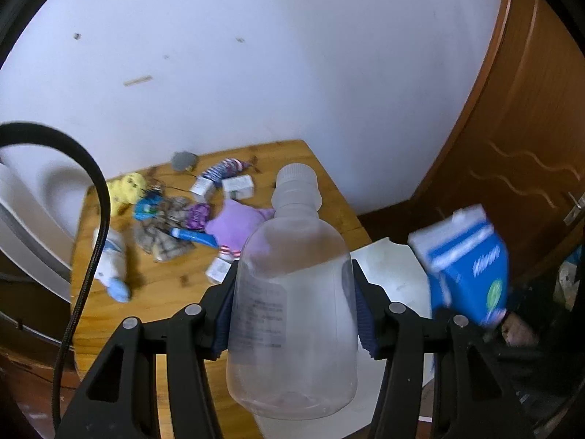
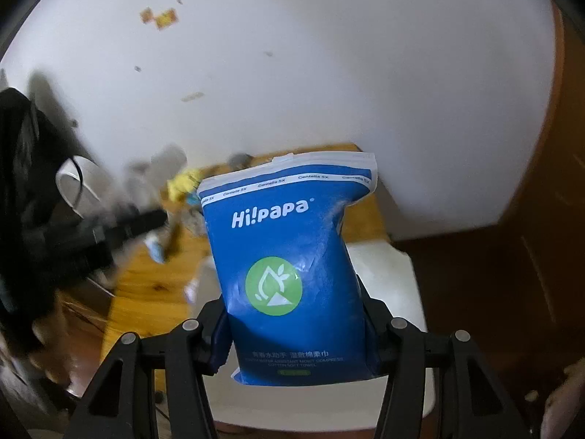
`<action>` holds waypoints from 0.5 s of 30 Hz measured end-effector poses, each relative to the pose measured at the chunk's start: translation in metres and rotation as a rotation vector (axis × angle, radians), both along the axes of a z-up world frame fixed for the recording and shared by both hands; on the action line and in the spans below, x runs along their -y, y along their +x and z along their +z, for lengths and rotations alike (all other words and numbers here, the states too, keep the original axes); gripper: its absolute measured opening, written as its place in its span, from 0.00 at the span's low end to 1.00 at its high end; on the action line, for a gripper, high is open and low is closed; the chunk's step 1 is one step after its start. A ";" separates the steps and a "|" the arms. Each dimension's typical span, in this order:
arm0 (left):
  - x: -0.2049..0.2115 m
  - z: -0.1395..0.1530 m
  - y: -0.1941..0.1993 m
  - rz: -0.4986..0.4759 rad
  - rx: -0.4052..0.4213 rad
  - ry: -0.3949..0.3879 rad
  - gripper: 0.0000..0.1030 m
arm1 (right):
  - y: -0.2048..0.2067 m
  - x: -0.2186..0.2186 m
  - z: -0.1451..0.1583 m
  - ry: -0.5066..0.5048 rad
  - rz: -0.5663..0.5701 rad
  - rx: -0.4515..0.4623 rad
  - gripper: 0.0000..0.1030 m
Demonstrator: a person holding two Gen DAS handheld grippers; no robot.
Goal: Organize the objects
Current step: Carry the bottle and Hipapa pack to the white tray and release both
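My left gripper (image 1: pixel 294 307) is shut on a clear plastic bottle (image 1: pixel 292 292) with a white cap, held upright in the air above the wooden table (image 1: pixel 161 292). My right gripper (image 2: pixel 294 325) is shut on a blue Hi!papa wipes pack (image 2: pixel 289 267), also lifted. In the left wrist view that same blue pack (image 1: pixel 468 267) shows blurred at the right. The left gripper (image 2: pixel 109 234) appears as a dark blur at the left of the right wrist view. Both held things hang over a white bin (image 1: pixel 395 278), its rim (image 2: pixel 402 292) seen below the pack.
Many small items lie on the table: a purple plush (image 1: pixel 234 225), a yellow plush (image 1: pixel 128 188), a checked cloth (image 1: pixel 164 234), small white boxes (image 1: pixel 237 186), a white and blue toy (image 1: pixel 111 267). A white wall stands behind, a brown wooden door (image 1: pixel 519 139) at right.
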State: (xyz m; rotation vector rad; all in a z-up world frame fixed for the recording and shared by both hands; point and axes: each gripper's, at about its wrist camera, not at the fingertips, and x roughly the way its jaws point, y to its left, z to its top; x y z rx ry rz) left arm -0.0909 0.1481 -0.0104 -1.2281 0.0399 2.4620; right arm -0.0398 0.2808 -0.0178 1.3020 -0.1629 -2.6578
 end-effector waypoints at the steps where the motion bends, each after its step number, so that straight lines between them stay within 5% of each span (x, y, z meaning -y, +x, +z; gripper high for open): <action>1: -0.005 -0.003 -0.001 -0.005 0.008 -0.005 0.56 | 0.001 -0.007 -0.007 0.006 -0.011 0.011 0.55; 15: -0.070 -0.086 -0.021 -0.091 0.175 -0.127 0.56 | -0.013 -0.037 -0.111 0.024 -0.142 0.231 0.57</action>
